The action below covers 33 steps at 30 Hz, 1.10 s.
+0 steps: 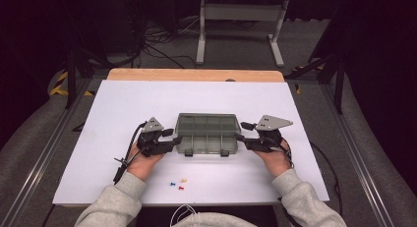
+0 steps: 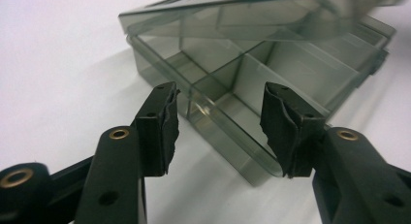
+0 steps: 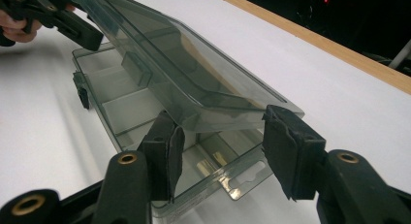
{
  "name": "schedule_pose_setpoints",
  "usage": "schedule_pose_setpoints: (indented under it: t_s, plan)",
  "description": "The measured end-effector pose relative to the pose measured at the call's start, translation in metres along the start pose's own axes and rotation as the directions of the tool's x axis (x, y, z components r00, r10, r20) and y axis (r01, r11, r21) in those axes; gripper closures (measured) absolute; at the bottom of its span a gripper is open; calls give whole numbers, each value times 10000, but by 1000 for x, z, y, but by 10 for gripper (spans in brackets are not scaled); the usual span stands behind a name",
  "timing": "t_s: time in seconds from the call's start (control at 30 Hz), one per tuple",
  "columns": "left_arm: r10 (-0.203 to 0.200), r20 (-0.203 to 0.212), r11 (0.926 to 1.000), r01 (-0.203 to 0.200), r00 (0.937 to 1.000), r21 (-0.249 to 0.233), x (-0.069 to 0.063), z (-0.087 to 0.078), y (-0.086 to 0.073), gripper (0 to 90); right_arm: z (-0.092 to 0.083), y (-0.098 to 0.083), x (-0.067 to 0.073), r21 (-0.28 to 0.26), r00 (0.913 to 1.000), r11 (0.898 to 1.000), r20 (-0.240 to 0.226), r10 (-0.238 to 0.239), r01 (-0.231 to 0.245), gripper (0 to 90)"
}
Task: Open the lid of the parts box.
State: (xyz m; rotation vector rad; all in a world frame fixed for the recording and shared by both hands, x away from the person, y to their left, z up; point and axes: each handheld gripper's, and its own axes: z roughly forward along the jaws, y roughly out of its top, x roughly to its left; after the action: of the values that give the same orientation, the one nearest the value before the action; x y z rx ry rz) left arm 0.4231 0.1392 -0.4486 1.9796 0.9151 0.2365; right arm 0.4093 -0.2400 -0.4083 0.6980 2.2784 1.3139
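A smoky see-through compartment box [image 1: 206, 133] lies in the middle of the white table top [image 1: 123, 104]. Its lid [image 3: 194, 78] is tilted up off the base [image 3: 121, 107], whose compartments look empty. My left gripper [image 1: 174, 138] is at the box's left end. In the left gripper view, the left gripper [image 2: 220, 122] is open, its jaws straddling a near corner of the base [image 2: 291, 64] without pressing it. My right gripper [image 1: 240, 131] is at the right end. It [image 3: 220, 141] is open, with the lid's end edge just beyond its jaw tips.
Three small push pins, blue [image 1: 172, 184], yellow [image 1: 183, 180] and red [image 1: 181, 188], lie near the table's front edge between my forearms. A wooden strip [image 1: 196, 74] runs along the table's far edge. Dark floor, cables and a metal frame lie beyond.
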Motion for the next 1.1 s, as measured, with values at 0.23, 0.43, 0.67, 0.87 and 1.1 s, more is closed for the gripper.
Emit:
schedule_pose_setpoints:
  t_s: [0.23,0.43,0.67,0.87,1.1]
  plan:
    - [-578,348,9957,551,9977,739,-1,10,3,530,1,1,-2,-58,10000,10000,-54,-20,20,495]
    - [-502,373,9926,457,9980,1124,-6,11,3,539,0,4,-5,-139,9999,9999,-118,-86,84,495]
    - [-555,431,9906,496,9975,1271,-8,10,3,545,1,10,-8,-173,9997,9997,-172,-189,186,497]
    - [-532,425,9880,464,9977,1472,-11,6,3,544,3,20,-15,-278,9996,9995,-221,-171,165,497]
    - [-476,454,9880,403,9978,1493,-10,5,2,537,9,33,-27,-385,9998,9992,-171,-123,116,502]
